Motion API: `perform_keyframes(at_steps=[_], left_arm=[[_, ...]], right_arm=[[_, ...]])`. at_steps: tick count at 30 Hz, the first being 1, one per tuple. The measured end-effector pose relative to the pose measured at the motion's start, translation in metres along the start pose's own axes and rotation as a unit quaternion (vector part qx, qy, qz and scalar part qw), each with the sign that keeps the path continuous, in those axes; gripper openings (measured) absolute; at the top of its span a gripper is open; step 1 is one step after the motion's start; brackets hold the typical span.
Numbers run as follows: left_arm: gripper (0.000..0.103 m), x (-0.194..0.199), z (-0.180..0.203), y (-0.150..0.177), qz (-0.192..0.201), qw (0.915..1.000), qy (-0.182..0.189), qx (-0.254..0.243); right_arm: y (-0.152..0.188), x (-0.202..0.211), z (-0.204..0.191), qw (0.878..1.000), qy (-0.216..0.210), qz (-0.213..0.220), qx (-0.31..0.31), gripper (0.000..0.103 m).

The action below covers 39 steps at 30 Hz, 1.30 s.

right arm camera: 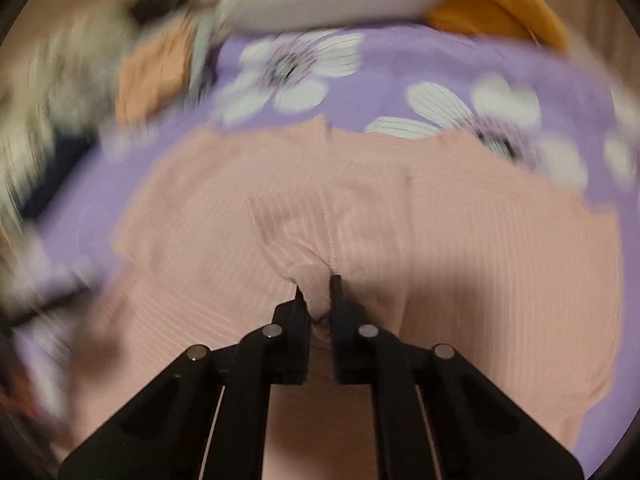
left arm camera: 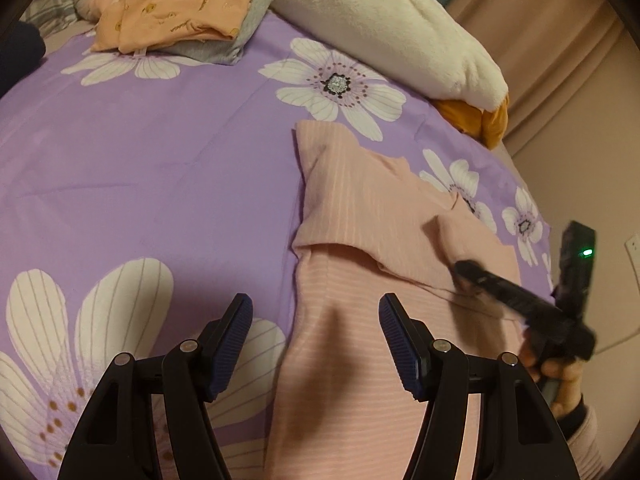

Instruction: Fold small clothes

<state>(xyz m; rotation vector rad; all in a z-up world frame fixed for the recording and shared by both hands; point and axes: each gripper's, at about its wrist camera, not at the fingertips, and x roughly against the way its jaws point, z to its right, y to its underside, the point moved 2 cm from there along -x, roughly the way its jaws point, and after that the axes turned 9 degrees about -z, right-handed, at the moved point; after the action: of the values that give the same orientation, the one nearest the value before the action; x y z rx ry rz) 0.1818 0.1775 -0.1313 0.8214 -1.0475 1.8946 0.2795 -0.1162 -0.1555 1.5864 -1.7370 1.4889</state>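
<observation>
Right gripper [right arm camera: 316, 292] jaws pinch a fold of pink striped knit garment [right arm camera: 460, 240], frame centre; left gripper [left arm camera: 316, 312] jaws wide, empty, over purple floral bedsheet [left arm camera: 160, 160].

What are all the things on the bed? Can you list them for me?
pink top: one, pale pink with thin stripes, spread on the sheet, partly folded.
sheet: one, purple with white flowers, under everything.
orange clothes: one folded pile, orange with small prints, far corner of the sheet.
grey cloth: one, grey, under the orange clothes.
plush toy: one, white and fluffy with an orange-yellow part, far edge of the bed.
curtain: one, beige, behind the bed.
left gripper: one, black with blue pads, open above the pink top's edge.
right gripper: one, black, shut on a bunch of the pink top.
hand: one, holding the right gripper.
</observation>
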Motion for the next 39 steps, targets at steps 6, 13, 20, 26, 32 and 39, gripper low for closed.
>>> perform_keyframes(at_steps=[6, 13, 20, 26, 32, 39], left_arm=[[0.064, -0.006, 0.002, -0.001, -0.008, 0.9999, 0.008, -0.003], [0.064, -0.019, 0.011, -0.017, -0.025, 0.9956, 0.089, 0.020], [0.064, -0.047, 0.019, -0.043, -0.018, 0.9826, 0.170, 0.073], [0.064, -0.062, 0.000, -0.056, 0.012, 0.9783, 0.153, 0.140], [0.064, -0.055, -0.004, -0.055, 0.033, 0.9770, 0.151, 0.146], [0.064, -0.059, 0.000, -0.053, 0.032, 0.9821, 0.125, 0.137]], right_arm=[[0.027, 0.046, 0.078, 0.976, -0.108, 0.069, -0.179, 0.015], [0.061, 0.056, 0.125, 0.952, -0.126, 0.075, -0.269, 0.044], [0.053, 0.053, 0.121, 0.953, -0.131, 0.066, -0.263, 0.047], [0.040, 0.039, 0.121, 0.966, -0.089, 0.048, -0.239, 0.013], [0.040, 0.058, 0.122, 0.974, -0.037, 0.077, -0.210, 0.005], [0.054, 0.065, 0.120, 0.979, 0.025, 0.061, -0.192, 0.005]])
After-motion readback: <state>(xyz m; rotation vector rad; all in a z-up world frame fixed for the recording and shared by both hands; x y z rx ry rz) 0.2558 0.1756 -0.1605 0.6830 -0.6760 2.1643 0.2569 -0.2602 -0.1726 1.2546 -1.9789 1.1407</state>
